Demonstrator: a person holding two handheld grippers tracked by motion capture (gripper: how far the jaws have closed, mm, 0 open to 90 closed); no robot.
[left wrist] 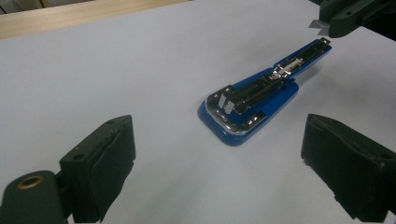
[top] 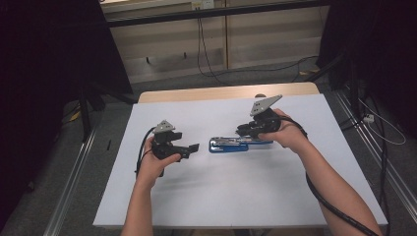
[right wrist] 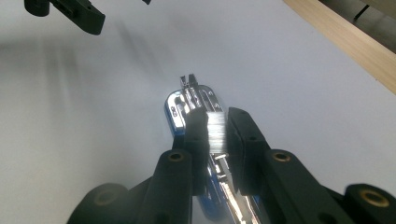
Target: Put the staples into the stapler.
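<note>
Right gripper (right wrist: 215, 133) low over open blue stapler (right wrist: 194, 105), gripping staples (right wrist: 216, 133).

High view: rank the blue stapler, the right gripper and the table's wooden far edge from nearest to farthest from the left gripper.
1. Blue stapler: just right of the left gripper, lying opened on the white table top.
2. Right gripper: beyond the stapler's near end, over its right part.
3. Wooden far edge: at the table's back.
</note>
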